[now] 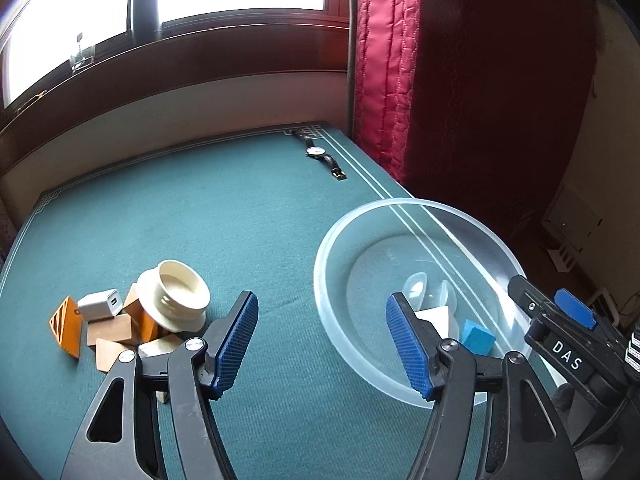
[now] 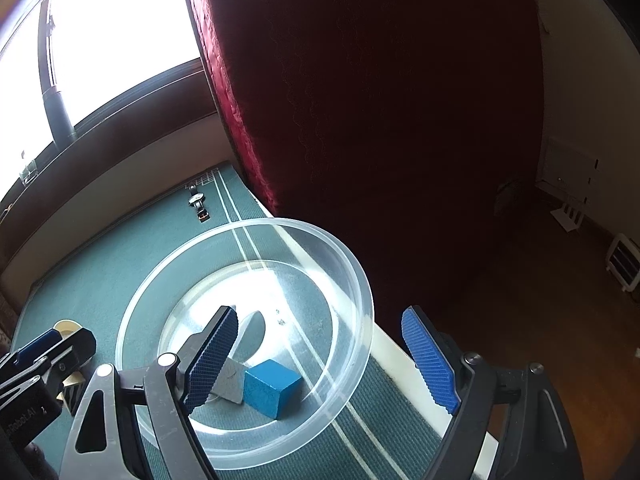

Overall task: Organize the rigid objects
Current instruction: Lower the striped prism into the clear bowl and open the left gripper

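A clear plastic bowl (image 1: 334, 312) sits at the table's right edge and holds a blue cube (image 1: 477, 338) and a white wedge block (image 1: 436, 316). The bowl (image 2: 360, 280), the cube (image 2: 272, 386) and a grey-white block (image 2: 232, 380) also show in the right wrist view. A pile at the left has a cream spool (image 1: 178, 294), a white charger (image 1: 100, 304), an orange wedge (image 1: 66, 326) and wooden blocks (image 1: 110, 330). My left gripper (image 1: 322, 342) is open and empty, between pile and bowl. My right gripper (image 2: 320, 364) is open and empty over the bowl's near rim.
A wristwatch (image 1: 322, 156) lies at the far right of the green table (image 1: 200, 220). A red curtain (image 1: 400, 80) hangs beyond the right edge. A dark bottle (image 1: 144, 0) stands on the window sill. The floor (image 2: 560, 300) drops off to the right.
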{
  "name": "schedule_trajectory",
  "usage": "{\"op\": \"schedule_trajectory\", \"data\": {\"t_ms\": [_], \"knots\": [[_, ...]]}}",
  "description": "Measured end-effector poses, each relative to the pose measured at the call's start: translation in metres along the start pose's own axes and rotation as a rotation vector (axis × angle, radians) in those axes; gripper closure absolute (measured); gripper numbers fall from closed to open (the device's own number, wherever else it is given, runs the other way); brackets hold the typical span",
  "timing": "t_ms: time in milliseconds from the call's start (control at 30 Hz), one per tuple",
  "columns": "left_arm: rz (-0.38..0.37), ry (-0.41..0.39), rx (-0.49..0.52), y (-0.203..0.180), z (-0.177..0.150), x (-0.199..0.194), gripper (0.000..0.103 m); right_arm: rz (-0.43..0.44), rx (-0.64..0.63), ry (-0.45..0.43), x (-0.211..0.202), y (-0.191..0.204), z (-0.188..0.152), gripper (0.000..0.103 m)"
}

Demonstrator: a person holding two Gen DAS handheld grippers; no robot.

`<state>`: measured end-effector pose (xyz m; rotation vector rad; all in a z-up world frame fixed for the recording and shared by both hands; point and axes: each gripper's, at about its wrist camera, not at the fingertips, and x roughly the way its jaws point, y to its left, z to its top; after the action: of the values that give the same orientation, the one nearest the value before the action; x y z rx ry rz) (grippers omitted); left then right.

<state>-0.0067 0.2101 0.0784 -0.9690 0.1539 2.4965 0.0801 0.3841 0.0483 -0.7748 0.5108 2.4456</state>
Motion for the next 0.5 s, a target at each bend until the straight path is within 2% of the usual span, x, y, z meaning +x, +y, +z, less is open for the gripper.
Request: {"op": "schedule_trajectory", "data": {"t_ms": [233, 333, 500], "knots": [[0.09, 0.01, -0.023, 0.022, -0.015, 0.0, 0.035, 0.017, -0.002, 0.003, -0.003, 0.003, -0.003, 0.015], [0.111, 0.011, -0.033, 0.03, -0.021, -0.002, 0.035, 0.027, 0.003, -0.019, -0.008, 0.004, -0.005, 0.006], [0.137, 0.014, -0.073, 0.048, -0.025, -0.005, 0.035, 0.031, 0.006, -0.035, -0.011, 0.005, -0.006, 0.005]]}}
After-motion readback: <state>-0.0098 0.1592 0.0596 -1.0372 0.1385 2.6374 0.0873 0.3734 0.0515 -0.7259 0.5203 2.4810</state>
